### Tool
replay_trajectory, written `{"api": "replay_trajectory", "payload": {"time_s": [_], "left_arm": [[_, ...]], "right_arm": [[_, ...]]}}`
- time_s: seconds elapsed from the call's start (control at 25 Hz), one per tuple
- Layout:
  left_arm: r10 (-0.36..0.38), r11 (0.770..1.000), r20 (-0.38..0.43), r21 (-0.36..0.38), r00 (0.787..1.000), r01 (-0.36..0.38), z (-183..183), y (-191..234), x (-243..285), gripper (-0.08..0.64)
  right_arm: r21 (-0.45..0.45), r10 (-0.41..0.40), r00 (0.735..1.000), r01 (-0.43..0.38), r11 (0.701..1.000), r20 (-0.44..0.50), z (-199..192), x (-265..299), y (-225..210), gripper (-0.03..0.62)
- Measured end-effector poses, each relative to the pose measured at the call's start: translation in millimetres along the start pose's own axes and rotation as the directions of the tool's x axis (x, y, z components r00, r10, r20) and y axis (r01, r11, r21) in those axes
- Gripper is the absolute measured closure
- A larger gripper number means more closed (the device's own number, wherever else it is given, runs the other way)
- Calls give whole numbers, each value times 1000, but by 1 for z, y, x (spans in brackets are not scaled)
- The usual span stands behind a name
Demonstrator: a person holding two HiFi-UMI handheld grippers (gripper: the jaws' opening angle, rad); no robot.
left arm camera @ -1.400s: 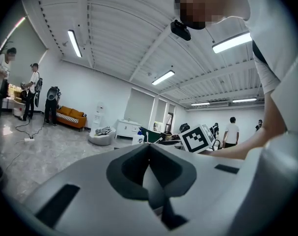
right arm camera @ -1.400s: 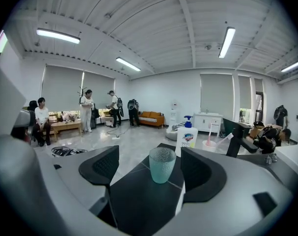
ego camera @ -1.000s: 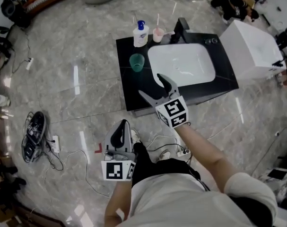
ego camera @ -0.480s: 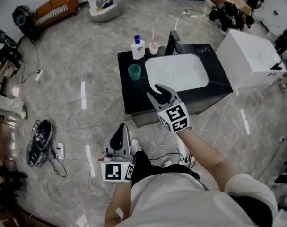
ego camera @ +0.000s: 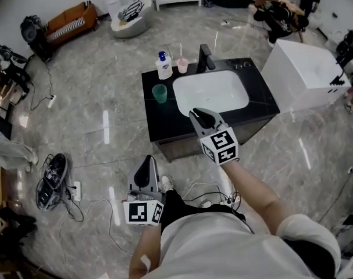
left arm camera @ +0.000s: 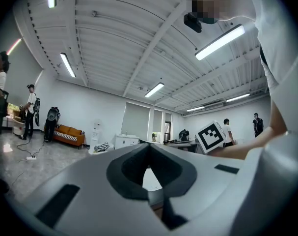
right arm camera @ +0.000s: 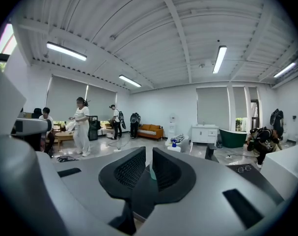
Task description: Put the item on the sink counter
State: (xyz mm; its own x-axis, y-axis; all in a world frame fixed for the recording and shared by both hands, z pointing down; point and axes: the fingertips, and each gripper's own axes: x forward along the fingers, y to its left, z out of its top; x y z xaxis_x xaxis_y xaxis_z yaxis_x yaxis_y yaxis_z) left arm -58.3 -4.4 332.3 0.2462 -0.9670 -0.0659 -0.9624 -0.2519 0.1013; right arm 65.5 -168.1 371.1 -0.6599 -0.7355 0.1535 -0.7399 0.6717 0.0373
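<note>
Cup (right arm camera: 152,173) mostly behind right tongs (right arm camera: 149,154)

The right fingers (ego camera: 203,119) hang over the counter's (ego camera: 164,127) front edge, with the sink (ego camera: 211,92) just beyond them. A cup (ego camera: 159,93) stands beyond-left of them. Farther back, bottle (ego camera: 163,67), tumbler (ego camera: 182,66) and tap (ego camera: 204,57) line the rear.

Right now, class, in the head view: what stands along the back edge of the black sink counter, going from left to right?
white bottle with blue cap → pink cup → black faucet
</note>
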Motion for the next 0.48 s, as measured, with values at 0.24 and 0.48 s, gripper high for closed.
{"api": "replay_trajectory", "payload": {"time_s": [0.24,0.48], "left_arm": [[-7,1000,-1,8,1000,7,1,-21,-7,558],[-12,1000,-1,12,1000,12,3,-34,-10,558]], "right_arm": [[11,-6,997,5,1000,73,31,-38,-14,534],[-15,9,989,-7,1000,149,71,-78,-13,537]]}}
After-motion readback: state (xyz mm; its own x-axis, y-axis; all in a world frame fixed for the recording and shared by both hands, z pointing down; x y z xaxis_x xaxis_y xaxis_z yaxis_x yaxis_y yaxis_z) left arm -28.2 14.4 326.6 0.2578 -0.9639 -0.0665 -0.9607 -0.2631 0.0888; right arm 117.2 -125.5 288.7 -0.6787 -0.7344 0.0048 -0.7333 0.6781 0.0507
